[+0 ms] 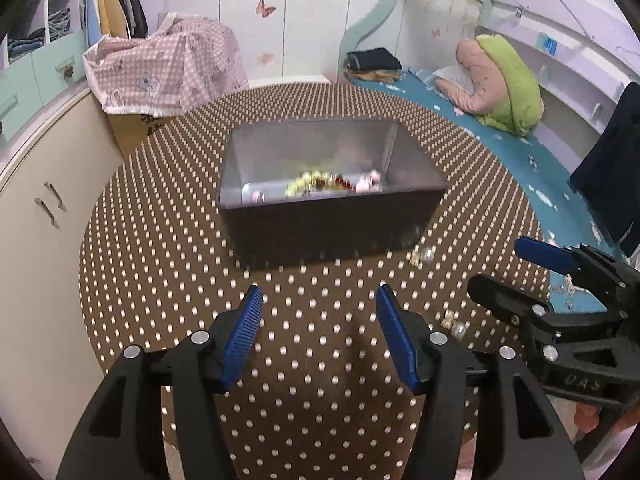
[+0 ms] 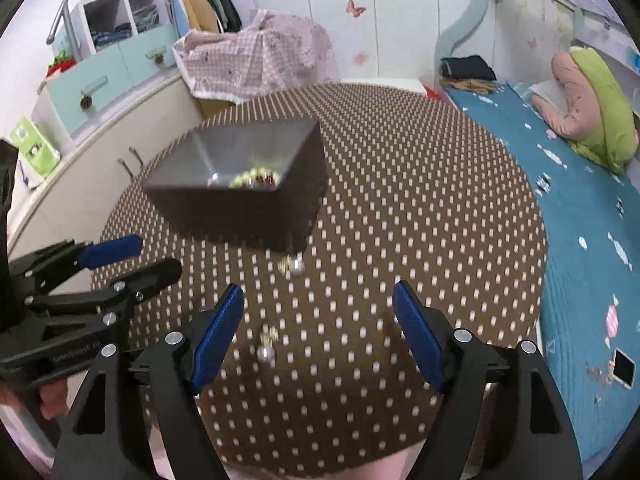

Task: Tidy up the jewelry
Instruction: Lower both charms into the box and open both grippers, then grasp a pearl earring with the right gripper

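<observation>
A dark rectangular box (image 1: 332, 232) (image 2: 240, 208) with a shiny metal inside stands on the brown dotted round table (image 1: 168, 264) (image 2: 420, 208). Beaded jewelry (image 1: 320, 184) (image 2: 256, 178) lies in its bottom. Two pearl-and-gold earrings lie loose on the table: one near the box's front corner (image 1: 422, 256) (image 2: 292, 266), one nearer me (image 1: 454, 322) (image 2: 267, 346). My left gripper (image 1: 318, 300) is open over bare table in front of the box. My right gripper (image 2: 318, 300) (image 1: 508, 268) is open, with the nearer earring just inside its left finger, untouched.
A bed with a blue cover (image 2: 580, 208) runs along the table's right side, with a pink and green pillow (image 2: 592, 108) and a phone (image 2: 624, 368) on it. A pink checked cloth (image 1: 168, 68) covers a carton behind the table. Cream cabinets (image 1: 36, 208) stand left.
</observation>
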A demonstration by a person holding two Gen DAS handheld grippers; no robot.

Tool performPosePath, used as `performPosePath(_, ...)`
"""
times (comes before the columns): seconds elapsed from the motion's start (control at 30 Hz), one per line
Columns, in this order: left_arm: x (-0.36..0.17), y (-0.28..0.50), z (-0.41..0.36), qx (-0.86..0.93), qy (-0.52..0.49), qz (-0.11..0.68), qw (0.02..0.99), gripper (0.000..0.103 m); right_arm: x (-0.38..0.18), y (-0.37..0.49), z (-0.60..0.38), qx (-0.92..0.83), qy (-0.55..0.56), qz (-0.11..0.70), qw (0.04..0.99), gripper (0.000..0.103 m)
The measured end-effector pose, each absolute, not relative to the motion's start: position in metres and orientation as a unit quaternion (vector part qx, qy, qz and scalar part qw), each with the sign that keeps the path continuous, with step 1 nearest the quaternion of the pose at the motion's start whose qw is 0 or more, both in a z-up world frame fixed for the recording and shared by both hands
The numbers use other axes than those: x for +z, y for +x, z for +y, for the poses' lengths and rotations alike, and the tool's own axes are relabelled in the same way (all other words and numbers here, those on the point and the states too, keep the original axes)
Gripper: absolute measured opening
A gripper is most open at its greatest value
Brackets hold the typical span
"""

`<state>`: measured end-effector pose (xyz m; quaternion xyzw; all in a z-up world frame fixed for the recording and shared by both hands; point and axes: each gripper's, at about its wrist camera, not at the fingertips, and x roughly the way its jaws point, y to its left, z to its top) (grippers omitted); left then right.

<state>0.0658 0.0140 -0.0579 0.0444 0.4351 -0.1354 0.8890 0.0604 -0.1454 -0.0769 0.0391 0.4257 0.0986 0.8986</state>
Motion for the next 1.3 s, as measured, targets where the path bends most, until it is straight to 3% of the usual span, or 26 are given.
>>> performPosePath(0.27,-0.075,0.066,0.018,-0.132,0.043,0.458,0.878,0.057,-0.098,0.042,-0.136,0.121,0.037,0.447,0.886,0.074)
performPosePath(0.37,-0.08,0.065,0.02,-0.129,0.042,0.461,0.877,0.063,-0.103,0.038,-0.133,0.121,0.031,0.446,0.886,0.062)
performPosePath(0.7,-0.085,0.069,0.019,-0.135,0.036,0.471,0.871,0.063,-0.103,0.039,-0.121,0.124,-0.013,0.433,0.893,0.012)
performPosePath(1.3,-0.084,0.1,-0.043,-0.138,0.001,0.475,0.869,0.064,-0.082,0.067,-0.184,0.076,0.034,0.399,0.913,0.012)
